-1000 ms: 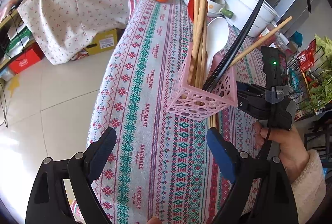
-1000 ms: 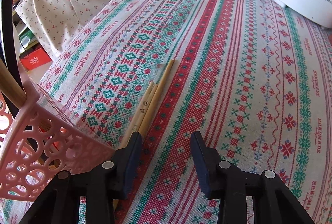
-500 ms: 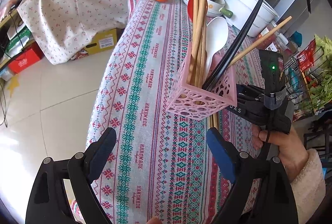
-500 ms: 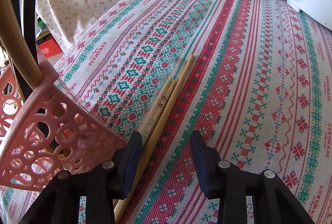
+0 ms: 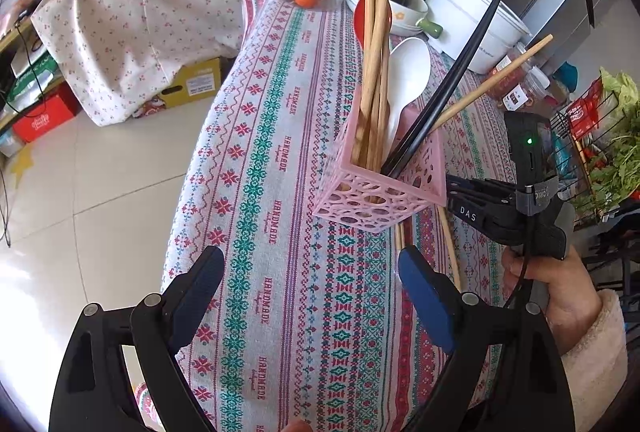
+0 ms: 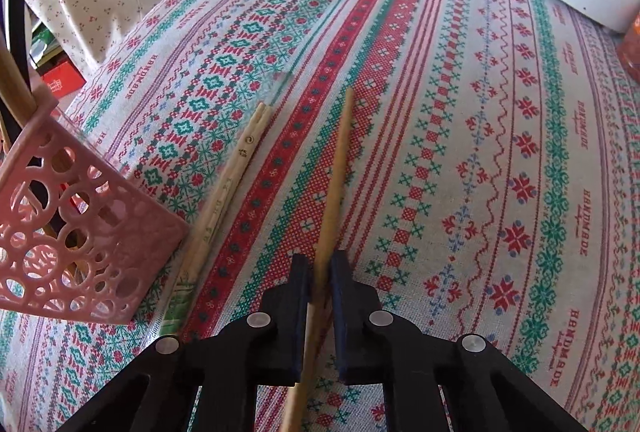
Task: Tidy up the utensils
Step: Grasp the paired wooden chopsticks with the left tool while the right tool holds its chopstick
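The right tool [image 6: 320, 272], jaws just closed, pinches 1 chopstick [image 6: 338, 168] pointing forward over the desk [image 6: 460, 136], the pink basket [image 6: 80, 232] close on its left, while the left tool [image 5: 310, 284] stays spread.

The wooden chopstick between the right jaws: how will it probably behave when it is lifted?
The chopstick looks stiff: it stays straight along its whole length. It is thin and wooden, so probably very light. The right gripper has just closed on it near one end, with the long part reaching out in front, so it may pivot or droop in the jaws. Being slim and apparently smooth, it could slide.
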The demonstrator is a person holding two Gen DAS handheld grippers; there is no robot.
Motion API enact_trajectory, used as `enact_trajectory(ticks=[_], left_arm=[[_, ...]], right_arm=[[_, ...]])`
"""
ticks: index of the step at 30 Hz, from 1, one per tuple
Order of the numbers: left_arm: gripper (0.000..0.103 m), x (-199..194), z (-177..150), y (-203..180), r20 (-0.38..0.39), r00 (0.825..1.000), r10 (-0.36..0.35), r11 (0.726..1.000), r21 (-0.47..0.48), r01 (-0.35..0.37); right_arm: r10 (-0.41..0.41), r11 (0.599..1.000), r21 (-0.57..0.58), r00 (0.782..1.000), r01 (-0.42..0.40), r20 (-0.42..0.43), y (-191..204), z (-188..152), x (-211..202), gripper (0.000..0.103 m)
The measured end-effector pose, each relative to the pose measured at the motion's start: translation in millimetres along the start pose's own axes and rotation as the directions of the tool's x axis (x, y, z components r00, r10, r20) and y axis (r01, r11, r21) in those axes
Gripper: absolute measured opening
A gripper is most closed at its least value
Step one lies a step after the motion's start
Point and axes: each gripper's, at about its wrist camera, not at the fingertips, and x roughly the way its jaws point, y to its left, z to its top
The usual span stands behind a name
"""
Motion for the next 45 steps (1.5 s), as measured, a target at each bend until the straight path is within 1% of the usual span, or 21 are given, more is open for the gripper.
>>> enact_trajectory(ticks=[2,6,8,10,12,14,15,17,20,22,24,27,28,29,30,33,37,40,43,44,45], left_arm=[[0.090,-3.8,-1.8,-2.4,0.006,1.000,-0.013,1.000,0.008,0.013],[0.090,-18.6,-12.7,-16.3,0.036,0.999,-0.029,0.998,0.064,0.027],[0.090,-20.9,-20.8,-26.3,0.030,0.998,-0.063,0.994,0.087,0.060],[0.089,-15.4,-28.4,-39.2,0.003,0.993,-0.115,0.987,0.116,0.113],[0.077,-1.9,-34.5,-51.5,-0.041,0.985,-0.167,0.978,0.122,0.171],[0.055,17.5,-37.1,-60.6,-0.089,0.975,-0.204,0.972,0.101,0.212],[0.050,28.0,-37.6,-64.9,-0.104,0.973,-0.206,0.972,0.094,0.216],[0.033,48.5,-39.2,-71.9,-0.125,0.975,-0.185,0.976,0.091,0.197],[0.024,74.3,-42.7,-79.4,-0.144,0.980,-0.141,0.983,0.098,0.156],[0.021,85.0,-44.0,-82.8,-0.137,0.985,-0.103,0.987,0.111,0.119],[0.021,94.3,-44.0,-85.3,-0.131,0.990,-0.058,0.988,0.133,0.075],[0.020,99.5,-43.6,-91.6,-0.106,0.994,-0.035,0.983,0.177,0.054],[0.009,100.0,-44.8,-94.3,-0.104,0.994,-0.028,0.979,0.199,0.048],[0.006,102.1,-45.6,-96.0,-0.117,0.993,-0.029,0.975,0.214,0.053],[0.005,101.6,-47.2,-97.6,-0.128,0.991,-0.029,0.972,0.229,0.058],[0.005,98.9,-58.5,-102.4,-0.225,0.973,-0.049,0.954,0.278,0.112],[0.005,91.4,-81.4,-101.8,-0.355,0.934,-0.045,0.926,0.335,0.172],[0.005,86.8,-99.1,-101.9,-0.437,0.899,-0.026,0.891,0.397,0.219],[0.007,85.4,-108.6,-105.2,-0.484,0.875,0.019,0.850,0.468,0.241],[0.011,86.0,-107.9,-104.9,-0.498,0.867,0.026,0.851,0.465,0.242],[0.016,86.7,-105.0,-104.2,-0.509,0.860,0.030,0.859,0.453,0.238]], right_arm=[[0.003,1.000,0.029,1.000,-0.003,-0.019,-4.8,-1.0,-1.4,0.005],[0.008,0.995,0.102,0.999,-0.003,-0.051,-22.9,-14.3,-12.2,0.005],[0.018,0.990,0.138,0.999,-0.012,-0.038,-36.0,-23.3,-24.5,0.005],[0.035,0.984,0.175,0.999,-0.032,-0.015,-48.8,-32.0,-39.1,0.005],[0.057,0.977,0.208,0.998,-0.057,0.010,-57.6,-42.3,-54.0,0.005],[0.062,0.974,0.218,0.998,-0.066,0.023,-61.7,-52.4,-65.7,0.005],[0.061,0.974,0.218,0.998,-0.065,0.026,-63.1,-56.5,-70.0,0.005],[0.060,0.975,0.214,0.998,-0.065,0.028,-65.4,-63.6,-76.5,0.006],[0.058,0.978,0.196,0.998,-0.064,0.035,-69.2,-74.2,-85.7,0.006],[0.062,0.980,0.187,0.997,-0.069,0.040,-73.4,-79.5,-91.3,0.006],[0.064,0.981,0.183,0.997,-0.071,0.044,-75.1,-87.0,-96.3,0.006],[0.074,0.979,0.186,0.996,-0.082,0.048,-80.5,-92.3,-100.7,0.006],[0.078,0.978,0.190,0.996,-0.086,0.047,-82.2,-94.3,-101.8,0.006],[0.080,0.977,0.195,0.996,-0.087,0.043,-83.6,-95.7,-102.2,0.006],[0.076,0.977,0.197,0.996,-0.081,0.037,-85.0,-97.9,-102.4,0.006],[0.063,0.978,0.200,0.998,-0.065,0.015,-89.7,-103.7,-101.5,0.006],[0.054,0.978,0.201,0.998,-0.050,-0.013,-96.0,-113.1,-99.9,0.006],[0.053,0.979,0.200,0.997,-0.039,-0.062,-97.7,-121.0,-94.6,0.006],[0.041,0.980,0.200,0.990,-0.013,-0.136,-99.9,-130.4,-84.3,0.006],[0.038,0.980,0.201,0.987,-0.006,-0.157,-101.1,-132.8,-80.9,0.006],[0.038,0.979,0.203,0.984,-0.001,-0.174,-102.7,-134.4,-78.0,0.006]])
